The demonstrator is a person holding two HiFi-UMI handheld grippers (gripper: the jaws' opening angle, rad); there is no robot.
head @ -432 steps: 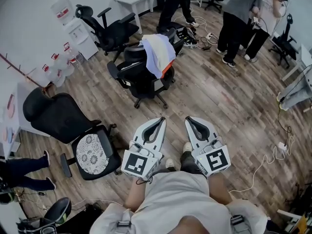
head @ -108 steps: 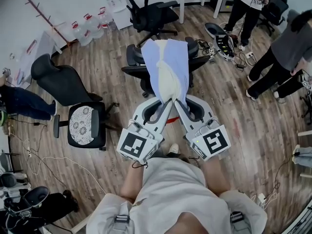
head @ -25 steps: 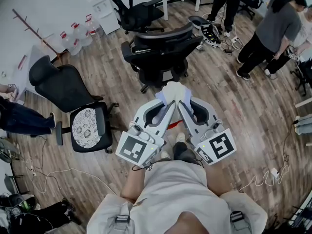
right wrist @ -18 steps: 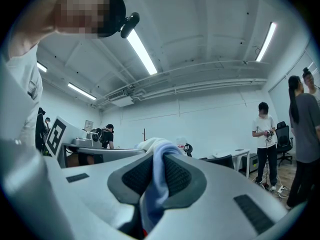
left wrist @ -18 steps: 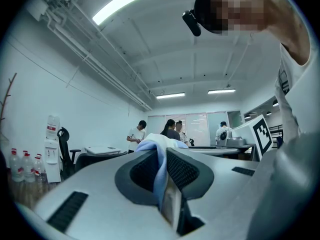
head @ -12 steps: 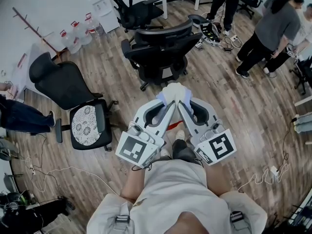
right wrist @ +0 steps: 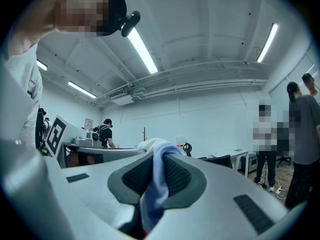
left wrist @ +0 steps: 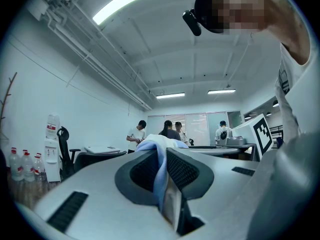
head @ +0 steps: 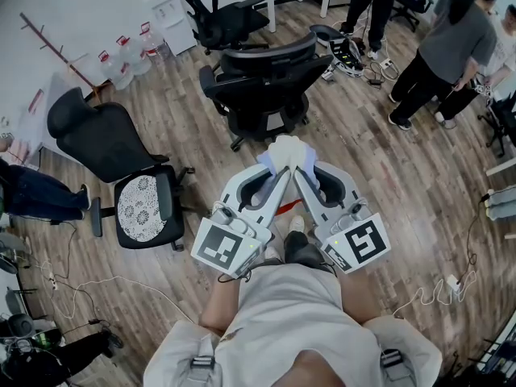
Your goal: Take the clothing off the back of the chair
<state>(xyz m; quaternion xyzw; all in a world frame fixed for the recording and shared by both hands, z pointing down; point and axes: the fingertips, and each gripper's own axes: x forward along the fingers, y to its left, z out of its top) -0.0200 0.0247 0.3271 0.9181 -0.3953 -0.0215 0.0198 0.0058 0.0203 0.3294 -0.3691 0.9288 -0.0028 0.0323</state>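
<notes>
The clothing (head: 289,153), pale blue and cream fabric, is bunched between both grippers in front of the person, clear of the black office chair (head: 266,87) whose back is bare. My left gripper (head: 278,170) is shut on the fabric; the left gripper view has the blue cloth (left wrist: 159,170) pinched between its jaws. My right gripper (head: 300,170) is shut on it as well, and the cloth (right wrist: 156,180) runs down between its jaws in the right gripper view. Both grippers point level, tips close together.
A second black chair with a patterned seat (head: 141,208) stands to the left. Another chair (head: 211,14) and water bottles (head: 121,63) are by the far wall. People (head: 439,55) stand at the upper right. Cables (head: 435,289) lie on the wood floor.
None over the last second. Compared with several seconds ago, the clothing has come off the chair's back and is now bunched at the gripper tips.
</notes>
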